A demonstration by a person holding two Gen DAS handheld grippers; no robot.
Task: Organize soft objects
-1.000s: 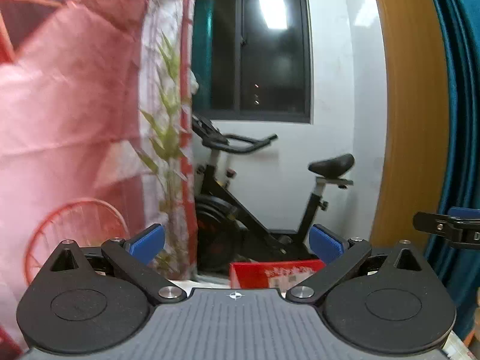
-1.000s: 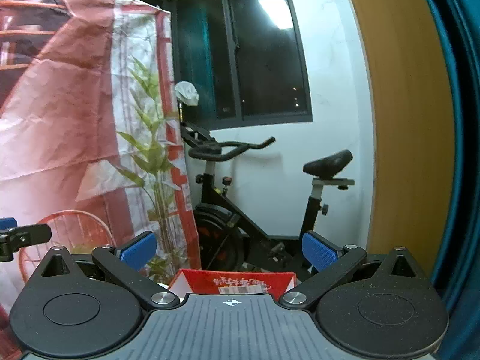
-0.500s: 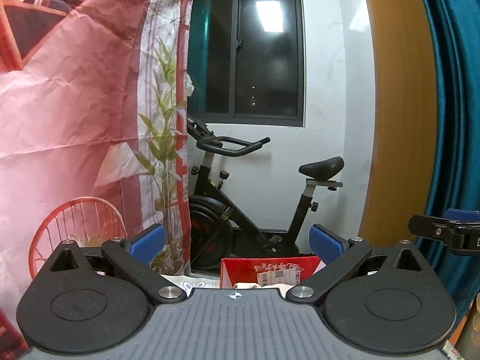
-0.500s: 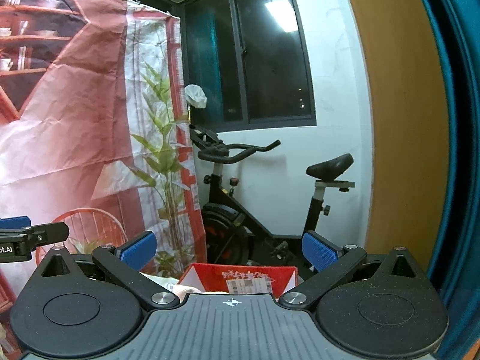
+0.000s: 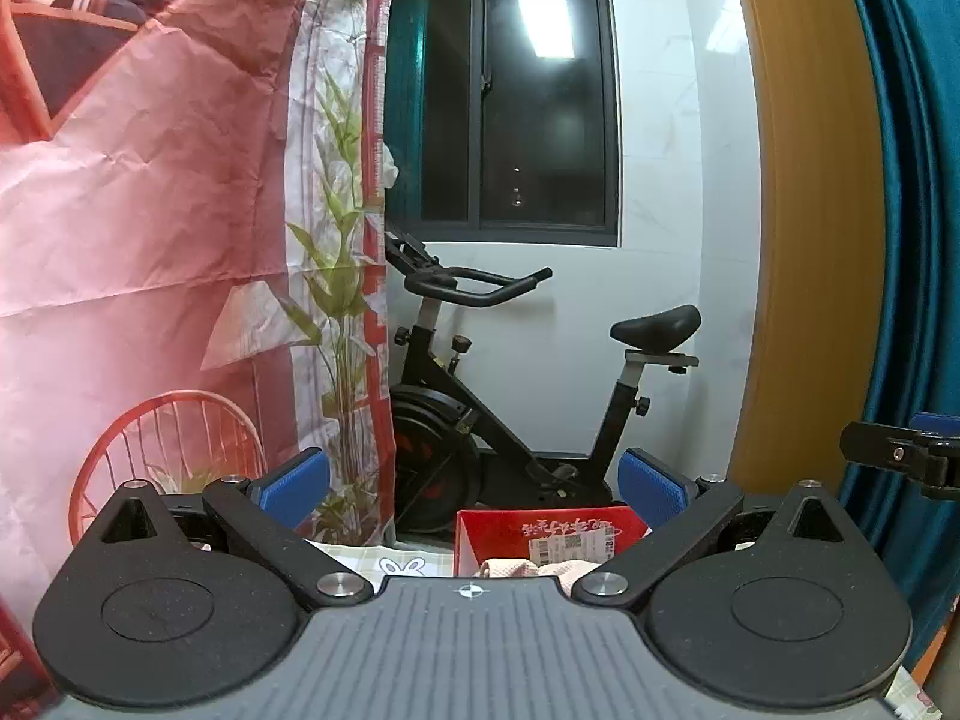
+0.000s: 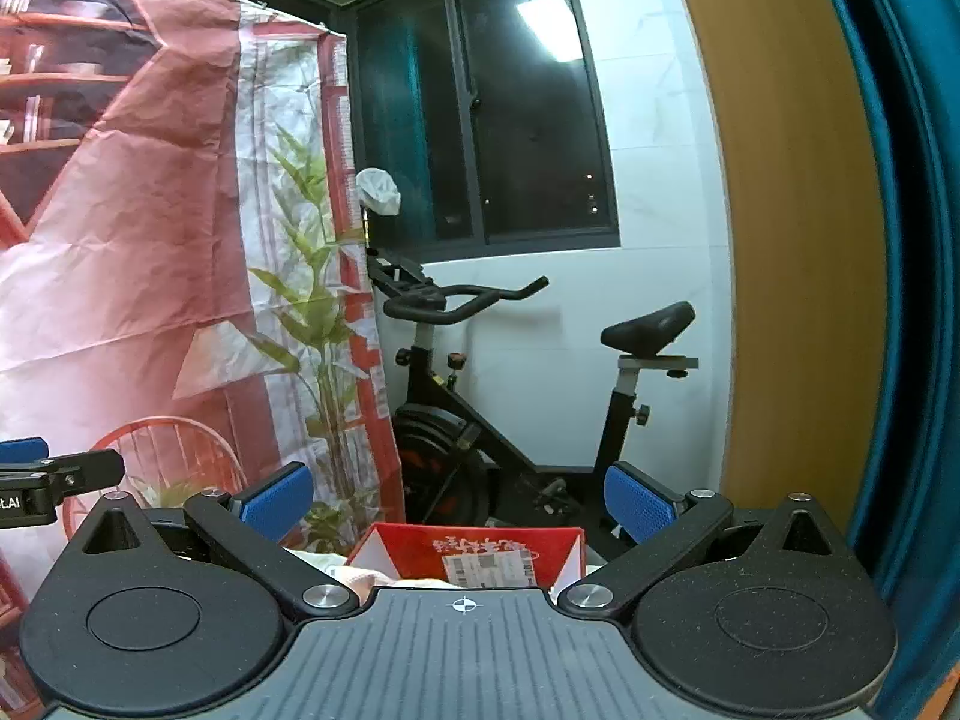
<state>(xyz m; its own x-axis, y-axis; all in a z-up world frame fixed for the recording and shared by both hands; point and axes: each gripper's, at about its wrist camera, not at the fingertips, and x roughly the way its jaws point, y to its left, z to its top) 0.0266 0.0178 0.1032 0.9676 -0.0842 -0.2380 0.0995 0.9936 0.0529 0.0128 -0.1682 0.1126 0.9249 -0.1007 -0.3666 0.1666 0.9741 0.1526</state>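
Your left gripper (image 5: 474, 483) stood spread and empty, your right gripper (image 6: 459, 495) likewise, the open red cardboard box (image 5: 543, 537) lay low between your blue pads, pale pink soft cloth (image 5: 510, 568) inside it, black exercise bike (image 5: 516, 396) behind.
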